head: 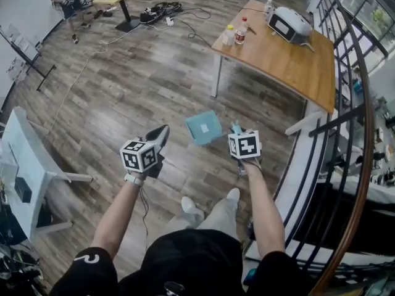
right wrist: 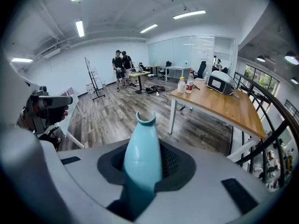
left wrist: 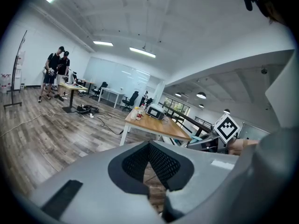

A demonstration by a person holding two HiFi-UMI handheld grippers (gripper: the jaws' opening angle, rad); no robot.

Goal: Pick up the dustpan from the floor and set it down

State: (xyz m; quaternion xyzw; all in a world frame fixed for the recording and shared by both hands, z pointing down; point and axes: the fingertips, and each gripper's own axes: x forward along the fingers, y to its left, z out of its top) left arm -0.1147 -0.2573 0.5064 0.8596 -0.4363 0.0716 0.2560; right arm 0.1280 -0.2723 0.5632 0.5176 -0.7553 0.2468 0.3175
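Head view shows a person standing on a wooden floor (head: 142, 85), looking down on both arms, with a hand-held gripper in each hand. The right hand-held gripper (head: 236, 130) is clenched on the handle of a light blue dustpan (head: 202, 128). In the right gripper view the handle stands up between the two dark pads, and its forked end points away from the camera. The flat pan part lies in front of the person's white shoes (head: 191, 205), between the two grippers and nearer to the right one. I cannot tell whether it touches the floor or hangs just above it. The left hand-held gripper (head: 159, 137) is beside the dustpan on its left and apart from it. In the left gripper view its jaws are pressed together and nothing is between them; only floor shows under them. Behind the dustpan, to the right, is a wooden surface (head: 290, 60) with two bottles (head: 241, 31) and a white device (head: 290, 23) on it. A dark railing (head: 345, 134) runs along the right side. Far in the room some cables (head: 162, 10) lie on the floor, and two people (right wrist: 121, 64) stand near another desk.
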